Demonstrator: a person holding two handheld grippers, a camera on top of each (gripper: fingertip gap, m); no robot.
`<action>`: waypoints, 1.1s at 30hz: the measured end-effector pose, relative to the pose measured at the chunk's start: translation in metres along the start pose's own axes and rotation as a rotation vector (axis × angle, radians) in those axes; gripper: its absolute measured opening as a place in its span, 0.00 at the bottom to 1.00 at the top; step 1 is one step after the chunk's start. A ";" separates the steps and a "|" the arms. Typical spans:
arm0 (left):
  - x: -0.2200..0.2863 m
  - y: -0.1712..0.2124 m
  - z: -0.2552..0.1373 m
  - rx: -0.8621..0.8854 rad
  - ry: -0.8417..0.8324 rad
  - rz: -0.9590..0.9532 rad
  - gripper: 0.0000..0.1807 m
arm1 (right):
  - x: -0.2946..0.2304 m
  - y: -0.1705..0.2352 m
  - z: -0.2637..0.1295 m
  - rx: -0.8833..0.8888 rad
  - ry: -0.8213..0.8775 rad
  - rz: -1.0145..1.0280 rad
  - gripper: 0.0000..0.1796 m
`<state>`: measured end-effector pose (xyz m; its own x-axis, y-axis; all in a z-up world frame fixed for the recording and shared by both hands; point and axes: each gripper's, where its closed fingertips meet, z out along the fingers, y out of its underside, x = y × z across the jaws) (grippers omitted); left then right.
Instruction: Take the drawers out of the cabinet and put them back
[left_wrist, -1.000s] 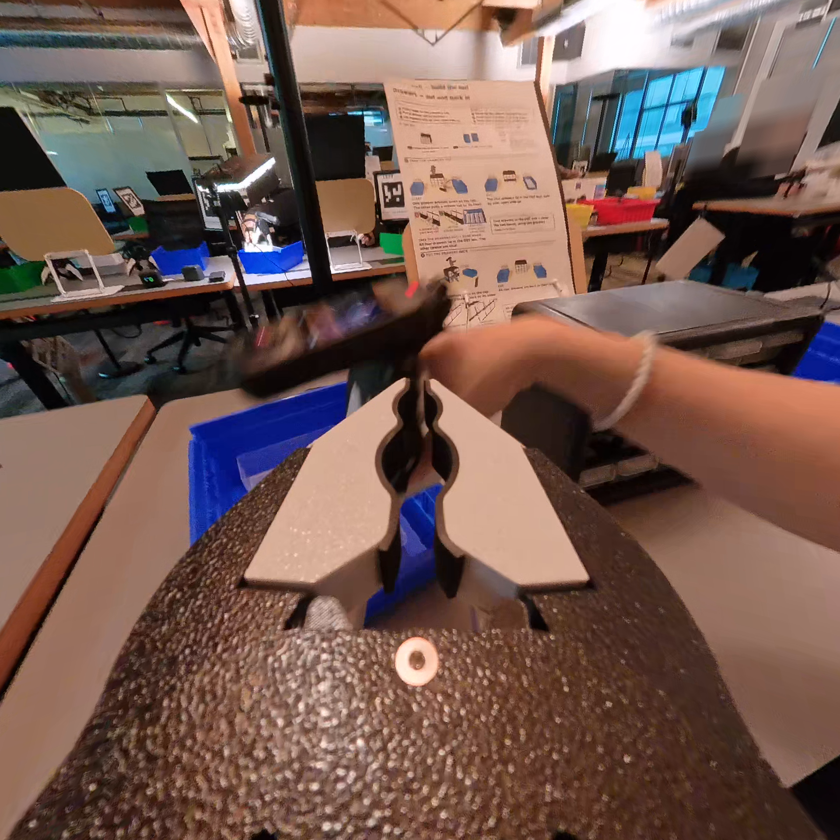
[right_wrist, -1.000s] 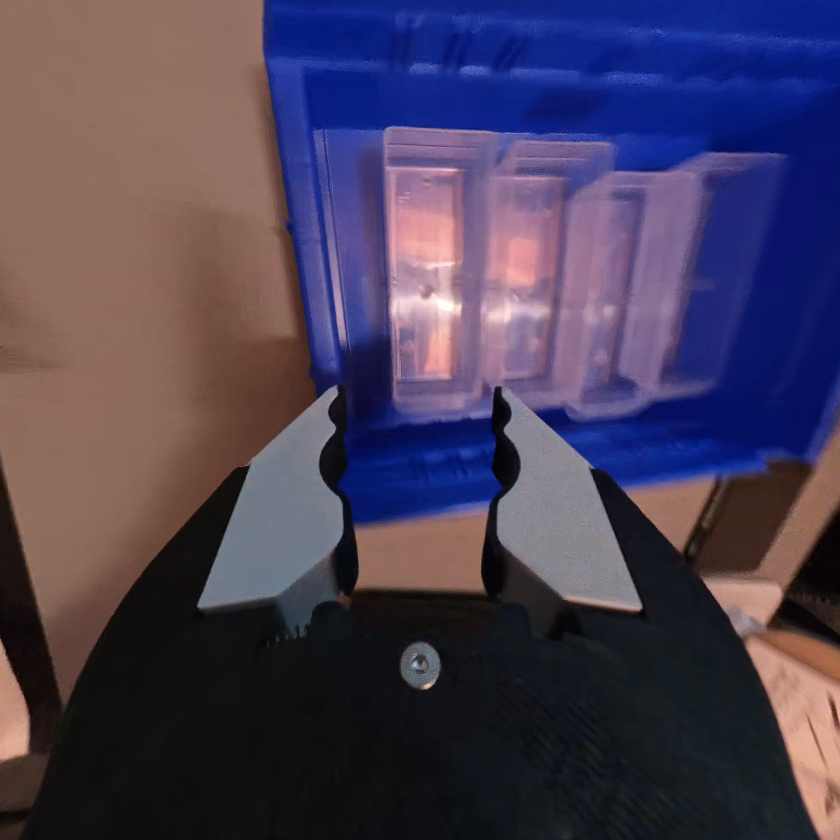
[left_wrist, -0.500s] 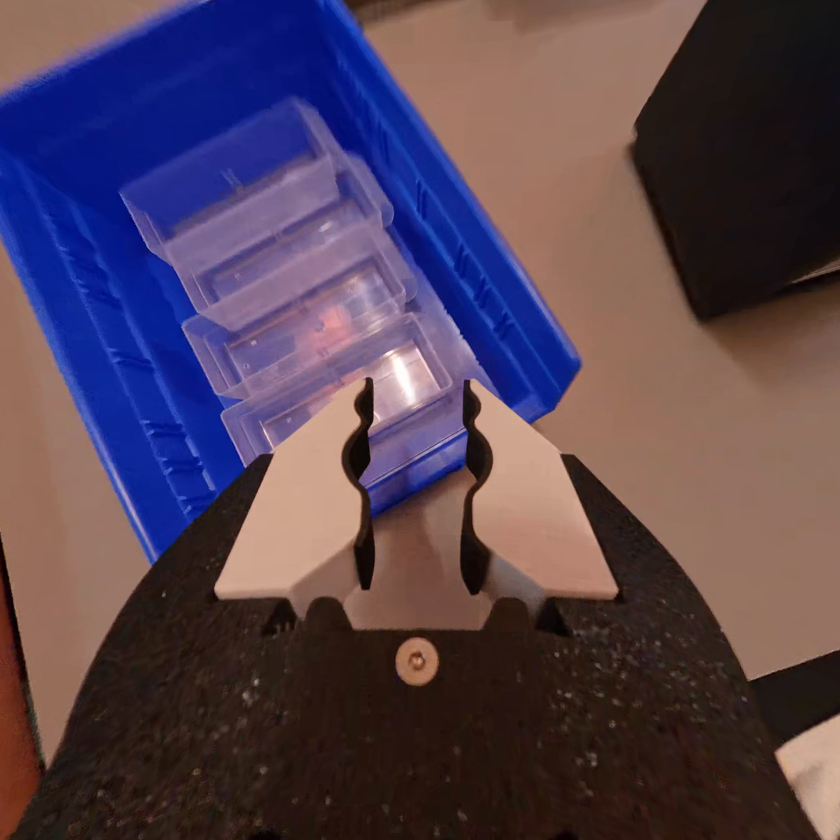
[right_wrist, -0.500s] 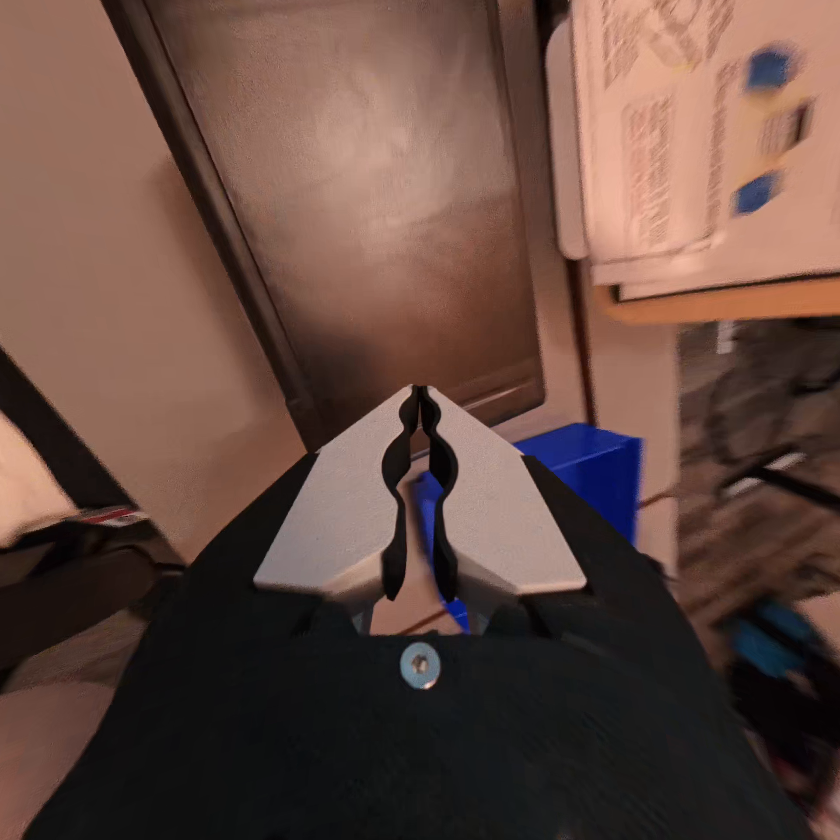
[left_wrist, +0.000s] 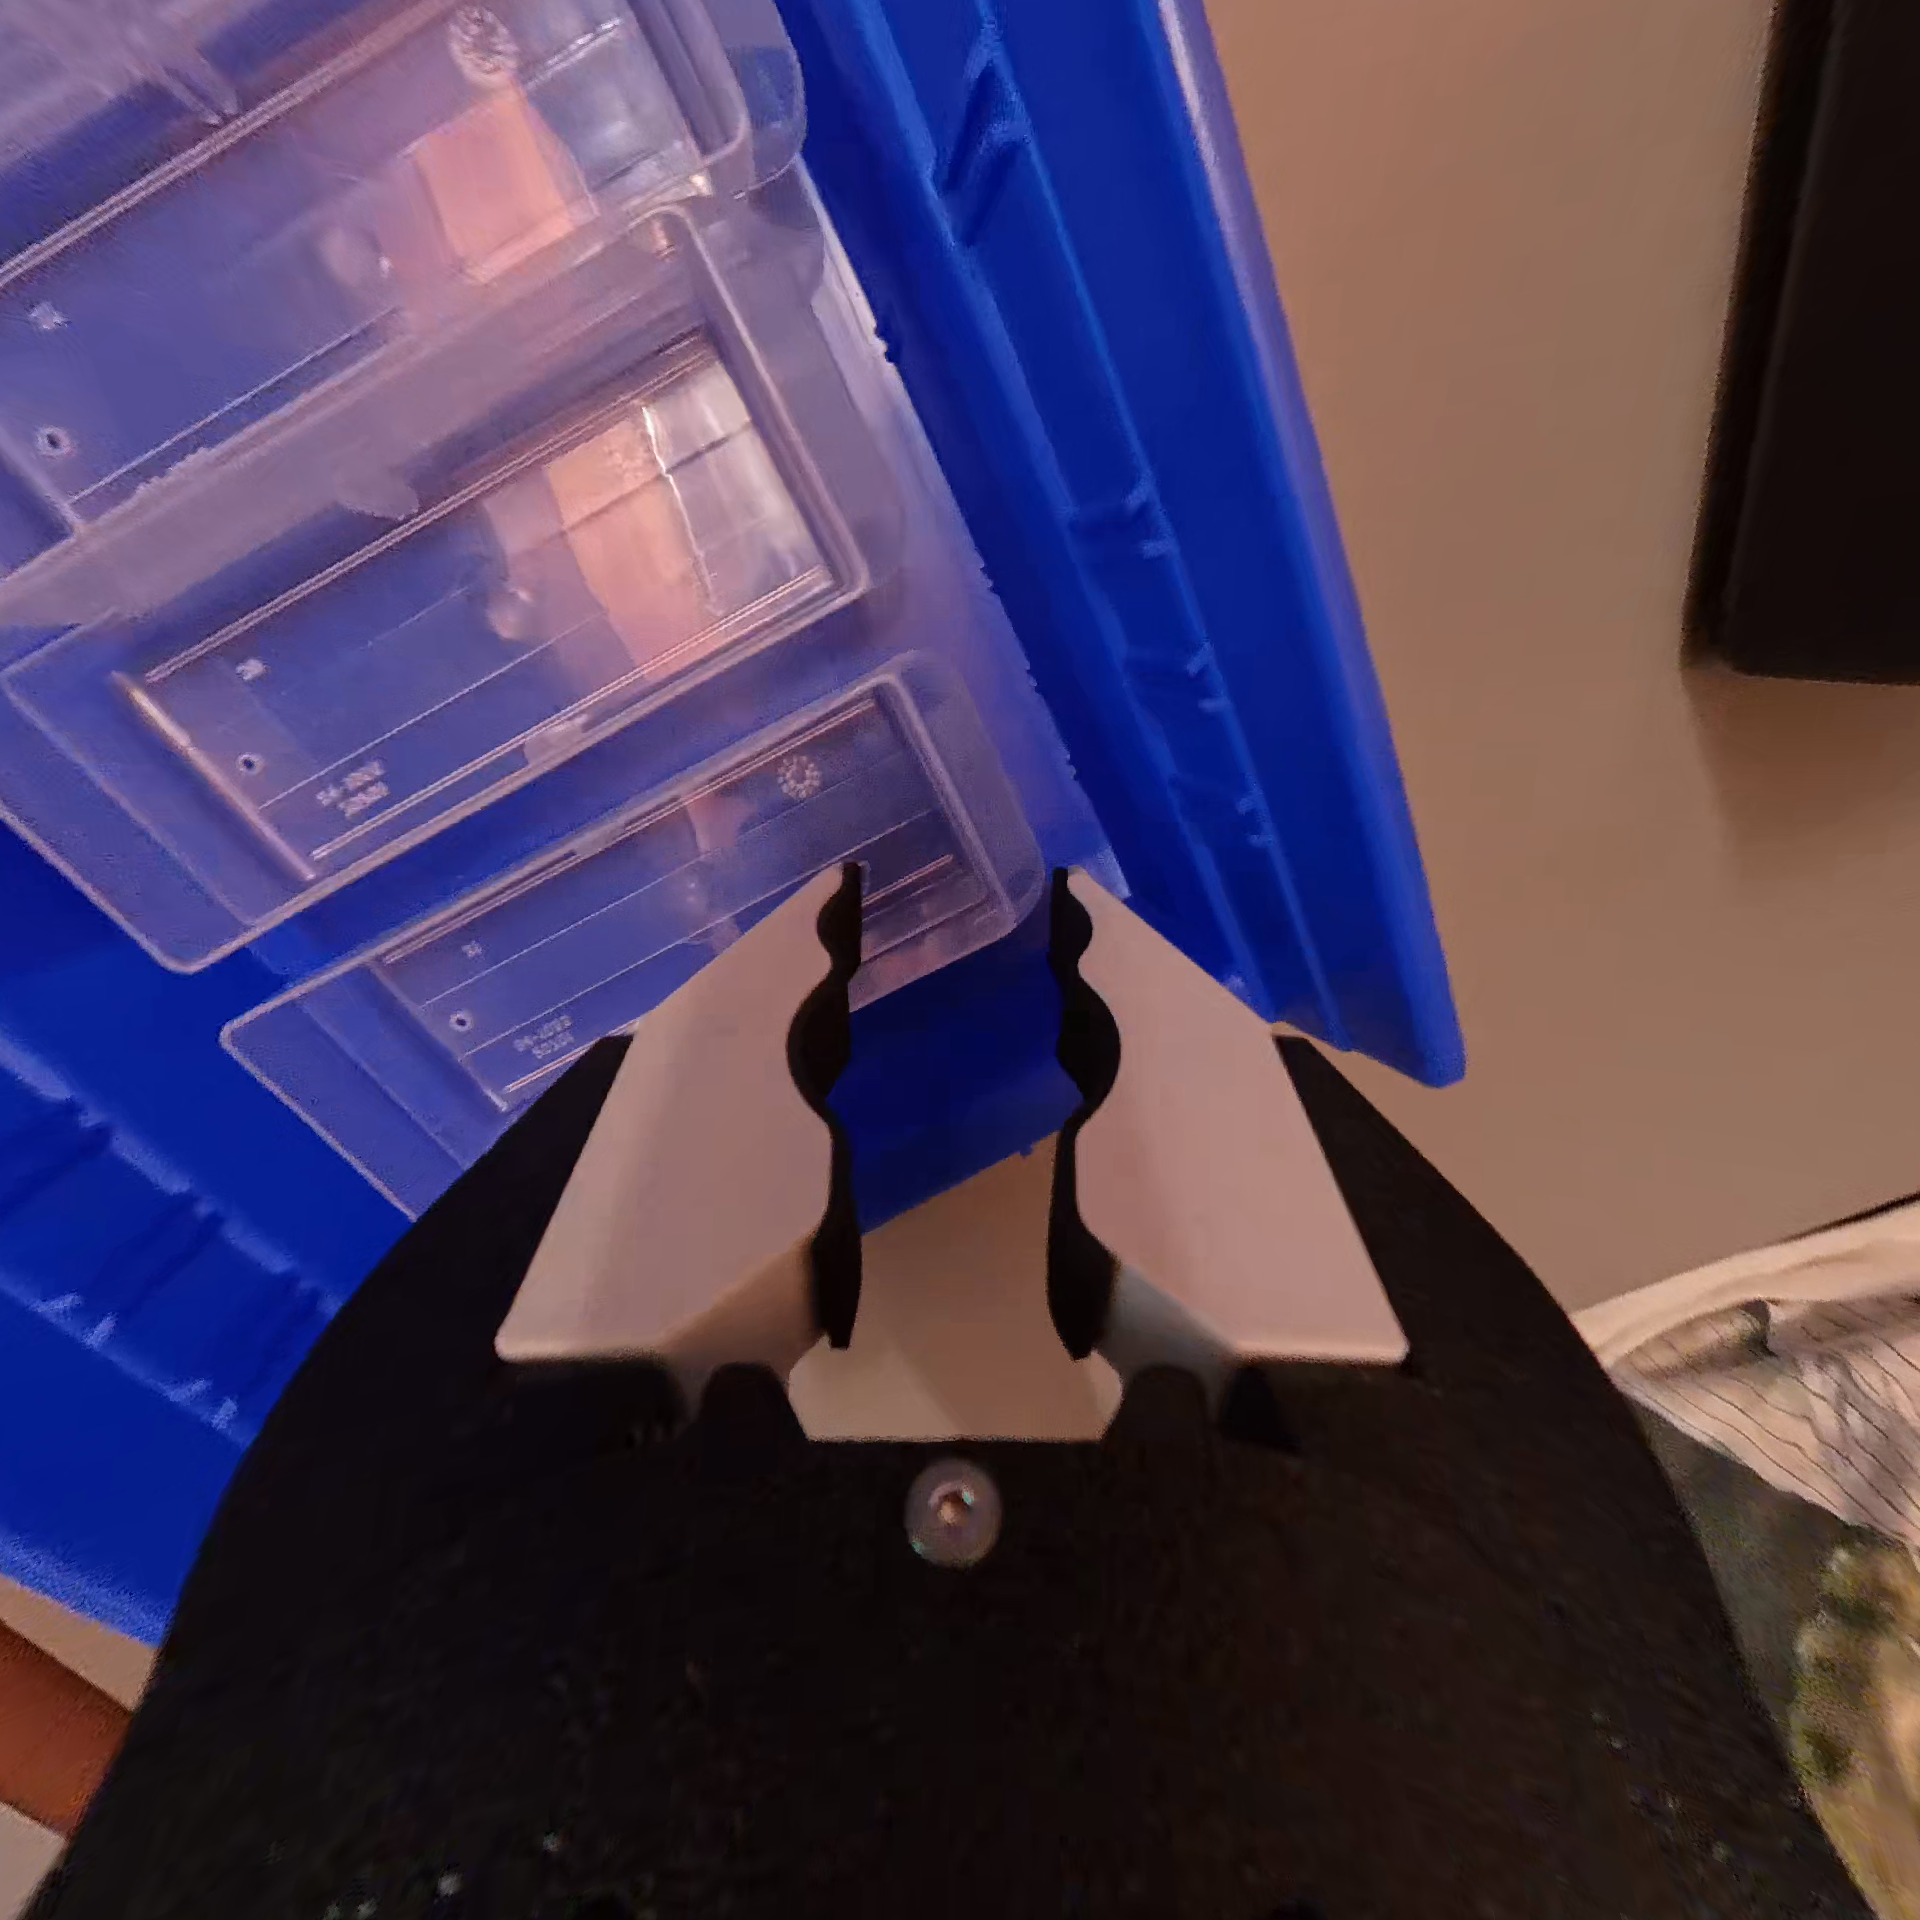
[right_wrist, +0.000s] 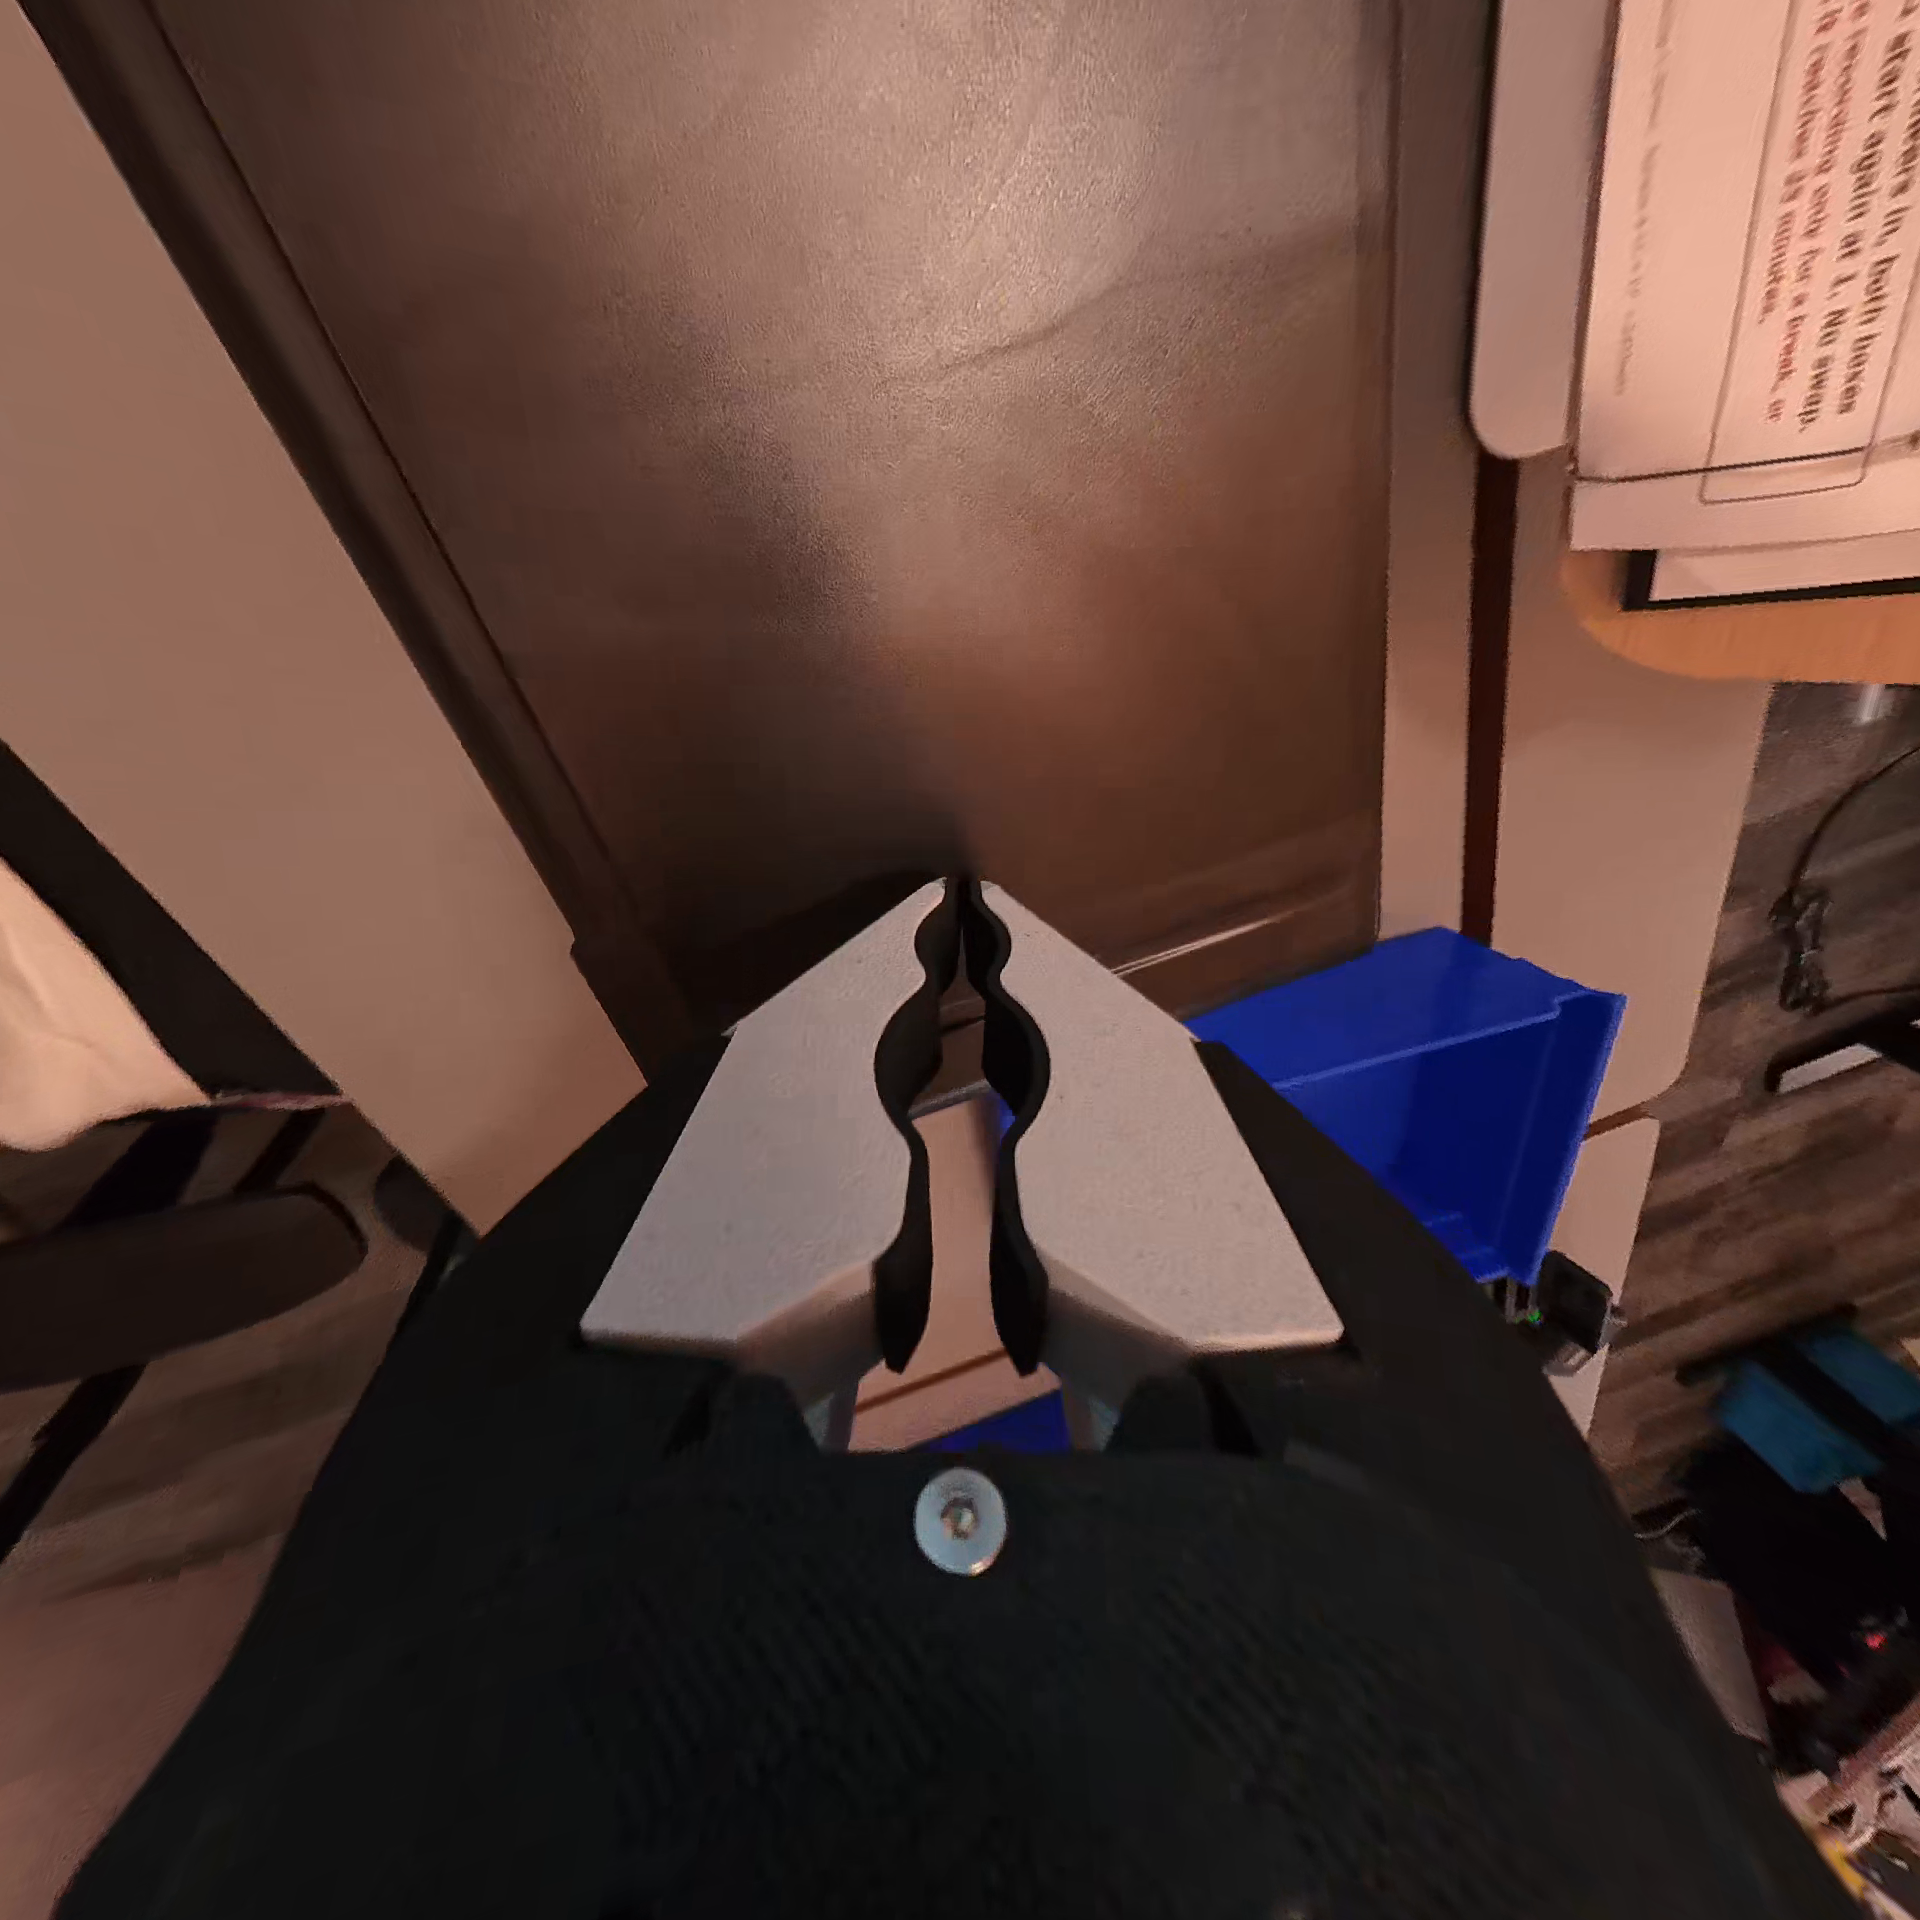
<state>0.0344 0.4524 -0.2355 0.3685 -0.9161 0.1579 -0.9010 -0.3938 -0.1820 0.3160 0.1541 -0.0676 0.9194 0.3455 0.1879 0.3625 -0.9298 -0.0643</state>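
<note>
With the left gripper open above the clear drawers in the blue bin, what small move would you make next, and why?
Probably lower the left gripper a little and close it on the near end wall of the nearest clear drawer. Its jaws are open and empty, with that drawer's end just beyond the tips, lying in the blue bin. The right gripper is shut over the cabinet.

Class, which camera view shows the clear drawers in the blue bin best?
The left wrist view: three clear drawers lie overlapping in the blue bin, close below the left gripper. The right wrist view shows none, only the cabinet top and another blue bin.
</note>
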 end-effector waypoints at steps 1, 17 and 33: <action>0.001 -0.002 0.001 -0.023 0.008 0.000 0.19 | 0.000 0.000 0.000 -0.023 -0.024 0.008 0.00; -0.003 0.010 0.030 -0.177 -0.020 -0.042 0.08 | -0.001 0.000 0.001 -0.084 -0.102 -0.011 0.00; 0.156 0.156 -0.143 -0.287 0.376 1.148 0.06 | 0.000 -0.001 0.001 -0.074 -0.096 -0.016 0.00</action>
<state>-0.0815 0.2592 -0.1003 -0.7117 -0.6229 0.3247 -0.6940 0.6951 -0.1876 0.3157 0.1547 -0.0690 0.9254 0.3674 0.0936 0.3680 -0.9298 0.0113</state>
